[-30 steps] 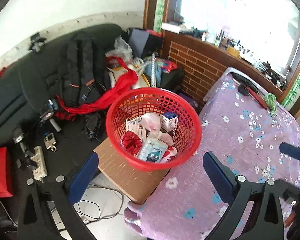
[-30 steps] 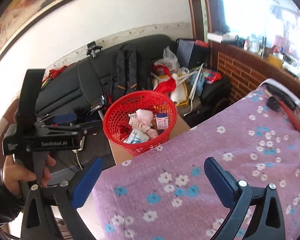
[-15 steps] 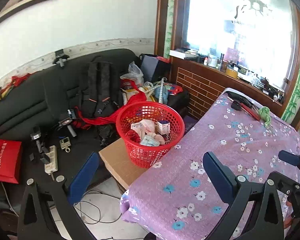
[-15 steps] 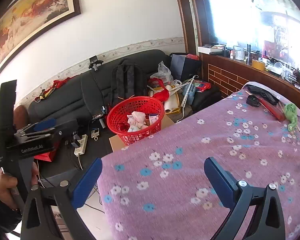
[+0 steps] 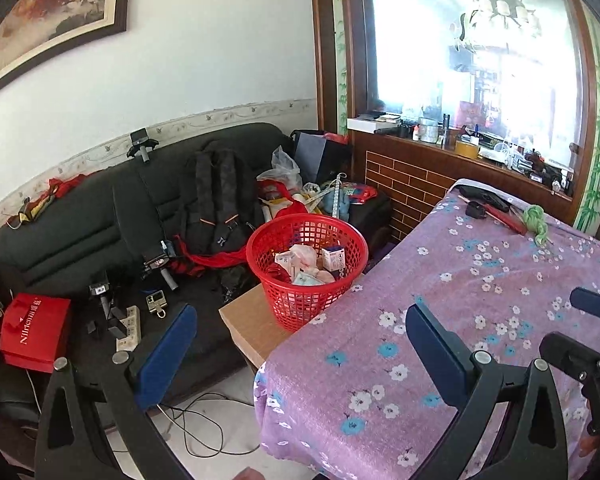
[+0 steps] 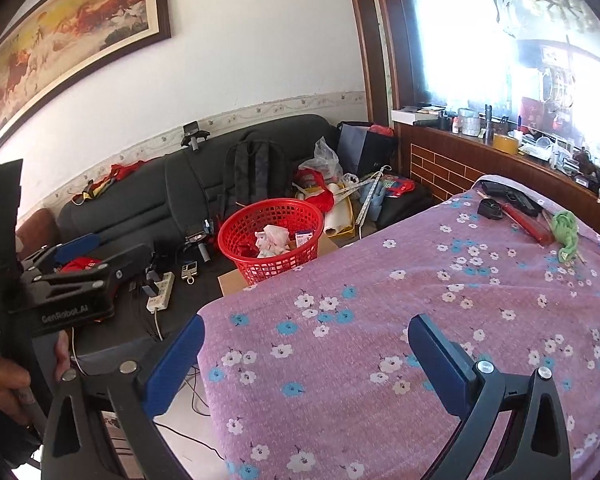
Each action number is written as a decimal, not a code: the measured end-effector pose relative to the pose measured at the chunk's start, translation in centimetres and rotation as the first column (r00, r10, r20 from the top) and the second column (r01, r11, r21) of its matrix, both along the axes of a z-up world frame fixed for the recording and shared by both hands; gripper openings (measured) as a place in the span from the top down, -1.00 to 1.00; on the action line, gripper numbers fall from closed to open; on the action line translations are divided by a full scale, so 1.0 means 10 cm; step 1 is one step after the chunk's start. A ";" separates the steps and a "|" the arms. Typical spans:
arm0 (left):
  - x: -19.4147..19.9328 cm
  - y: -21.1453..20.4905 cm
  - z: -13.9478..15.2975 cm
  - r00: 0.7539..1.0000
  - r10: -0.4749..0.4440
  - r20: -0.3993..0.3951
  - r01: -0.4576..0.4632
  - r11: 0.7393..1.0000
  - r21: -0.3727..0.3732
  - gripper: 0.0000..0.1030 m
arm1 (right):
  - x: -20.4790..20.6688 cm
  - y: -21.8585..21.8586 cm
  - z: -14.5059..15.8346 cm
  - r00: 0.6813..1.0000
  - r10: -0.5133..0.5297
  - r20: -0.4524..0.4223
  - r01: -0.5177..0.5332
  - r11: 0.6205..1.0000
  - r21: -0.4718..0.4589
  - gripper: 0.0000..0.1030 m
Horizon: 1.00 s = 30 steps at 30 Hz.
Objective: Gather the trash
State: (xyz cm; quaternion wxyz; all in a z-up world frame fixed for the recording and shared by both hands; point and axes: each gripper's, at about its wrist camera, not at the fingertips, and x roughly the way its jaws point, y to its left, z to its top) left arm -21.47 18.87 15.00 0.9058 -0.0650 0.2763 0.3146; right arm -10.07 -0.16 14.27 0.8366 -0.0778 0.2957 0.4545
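A red mesh basket (image 5: 306,270) (image 6: 272,236) stands on a cardboard box (image 5: 252,328) beside the table's left edge. It holds crumpled wrappers, small cartons and tissue (image 5: 308,264). My left gripper (image 5: 300,344) is open and empty, held well back from the basket above the table's near corner. Over the purple flowered tablecloth (image 6: 420,300) my right gripper (image 6: 306,346) is open with nothing between its fingers. In the right wrist view the left gripper's body (image 6: 60,280) appears at the left, held by a hand (image 6: 4,380).
A black sofa (image 5: 100,220) behind the basket carries a backpack (image 5: 220,200), red cloth, bags, a power strip (image 5: 128,328) and a red paper bag (image 5: 34,332). A black tool, a red stick and green cord (image 5: 536,220) lie at the table's far end. Cables trail on the floor.
Both grippers have pulled back and up from the basket, which now looks smaller and farther off. Both stayed open and empty.
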 end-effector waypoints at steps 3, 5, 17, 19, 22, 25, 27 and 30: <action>-0.04 -0.06 -0.02 1.000 0.000 -0.001 0.000 1.000 0.003 -1.00 | -0.04 -0.04 0.00 1.000 -0.004 0.006 0.004 1.000 0.006 -1.00; -0.08 -0.09 -0.02 1.000 0.002 0.005 -0.002 1.000 0.002 -1.00 | -0.06 -0.05 -0.01 1.000 -0.004 0.005 0.004 1.000 0.005 -1.00; -0.19 -0.26 0.04 1.000 -0.004 0.029 0.002 0.998 0.064 -1.00 | -0.08 -0.10 -0.01 1.000 -0.011 -0.003 0.011 1.000 0.013 -1.00; -0.21 -0.25 0.02 1.000 -0.002 0.031 0.000 0.998 0.061 -1.00 | -0.08 -0.07 -0.02 1.000 -0.012 -0.005 0.012 1.000 0.006 -1.00; -0.25 -0.20 -0.03 0.999 0.000 0.041 -0.002 0.999 0.045 -1.00 | -0.10 -0.04 -0.03 1.000 -0.013 0.004 0.013 1.000 -0.005 -1.00; -0.29 -0.13 -0.09 0.999 0.012 0.047 -0.012 1.000 0.019 -1.00 | -0.10 -0.01 -0.07 1.000 -0.021 0.008 0.021 1.000 -0.016 -1.00; -0.30 -0.08 -0.13 0.999 0.017 0.042 -0.018 1.000 0.015 -1.00 | -0.09 0.00 -0.08 0.999 -0.034 0.007 0.034 0.999 -0.014 -1.00; -0.32 -0.04 -0.16 0.999 0.021 0.041 -0.022 1.000 0.017 -1.00 | -0.09 0.00 -0.08 0.998 -0.057 0.018 0.058 0.998 -0.003 -1.00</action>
